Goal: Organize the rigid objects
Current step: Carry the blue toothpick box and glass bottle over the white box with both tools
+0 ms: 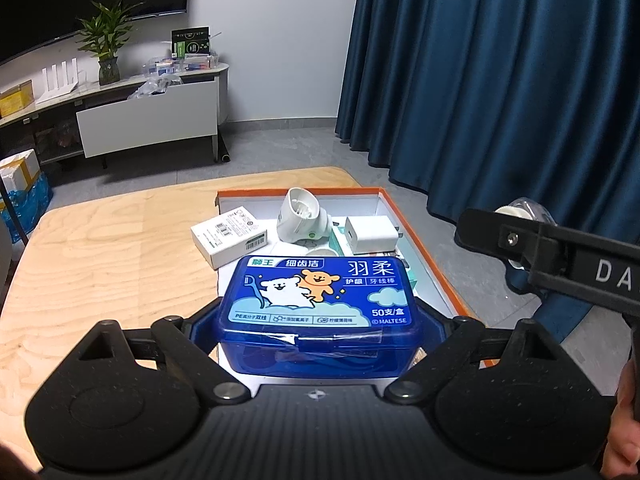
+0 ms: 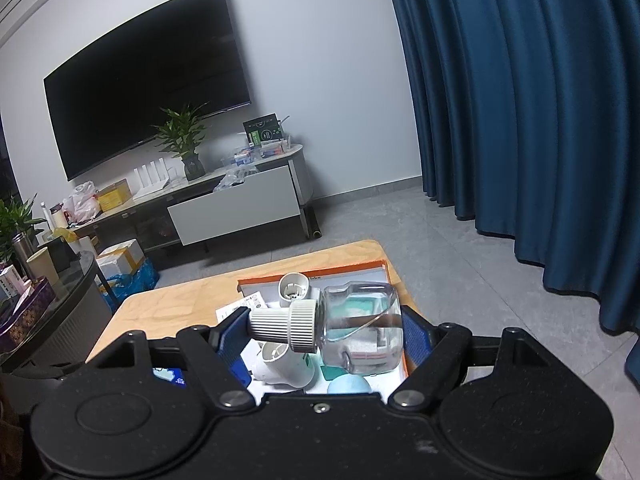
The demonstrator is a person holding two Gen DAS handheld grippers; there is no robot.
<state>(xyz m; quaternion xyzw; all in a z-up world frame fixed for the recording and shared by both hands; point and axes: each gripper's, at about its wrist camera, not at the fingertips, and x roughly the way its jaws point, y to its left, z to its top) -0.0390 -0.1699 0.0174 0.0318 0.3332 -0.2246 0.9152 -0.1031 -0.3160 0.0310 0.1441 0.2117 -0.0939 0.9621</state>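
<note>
A: You're holding the blue floss-pick box (image 1: 318, 312) in your left gripper (image 1: 318, 320), fingers pressing on its two short ends, so its long axis is running left to right across the jaws.

B: And it's hanging just above the near end of the orange-edged tray (image 1: 424, 232), lid up, cartoon bears facing the camera. Translucent blue plastic, hard, label glossy.

A: Your right gripper (image 2: 320, 328) is clamping a clear bottle (image 2: 360, 332) with a ribbed white cap (image 2: 288, 326). The bottle's lying sideways between the fingers, cap pointing left, body toward the right pad.

B: From the left wrist view that right gripper (image 1: 560, 256) is sitting higher and off to the right, past the tray's right wall, so your left hand is looking like the nearer one to a landing spot.

A: What's under it, though? The tray's far half is looking crowded: a white socket fitting (image 1: 302, 216), a white charger cube (image 1: 372, 234), and a flat white carton (image 1: 230, 236) overhanging the left edge.

B: So the question is whether the box's long side is fitting across the near strip. I'd judge there's bare tray floor directly beneath, but the box itself is hiding most of it, so I can't tell for sure.

A: Keeping it level and square to the tray walls is probably mattering most as you're lowering.

B: The table (image 1: 100, 264) to the left is offering open wood too.
</note>
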